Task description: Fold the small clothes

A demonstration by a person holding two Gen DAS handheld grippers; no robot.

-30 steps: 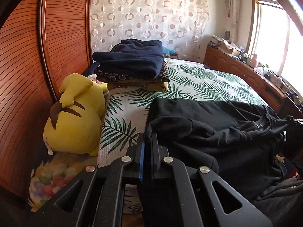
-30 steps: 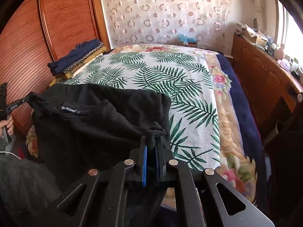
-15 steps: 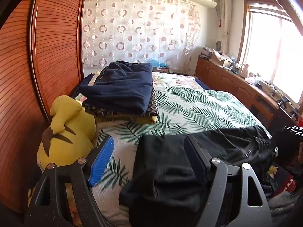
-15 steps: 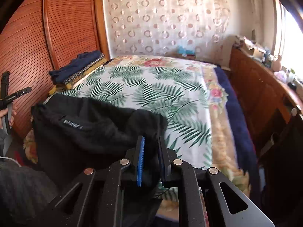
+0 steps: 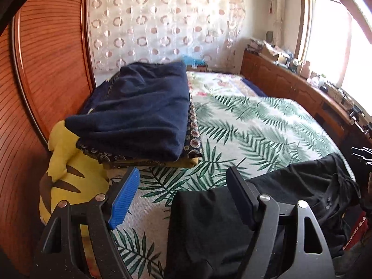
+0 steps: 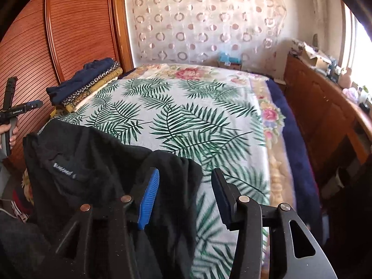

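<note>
A black garment lies over the near edge of the palm-leaf bedspread. It also shows in the right wrist view, with a small label near its collar. My left gripper is open and empty, just above the garment's left corner. My right gripper is open and empty, above the garment's right corner. The left gripper also shows at the far left of the right wrist view, held in a hand.
A stack of folded clothes with a navy piece on top sits at the bed's left side. A yellow plush toy lies beside it. A wooden wardrobe stands left, a wooden cabinet right.
Both grippers were shut on the black garment's corners a second ago. Both have opened and let it go, first the left, then the right. The garment now lies on the bed edge.
</note>
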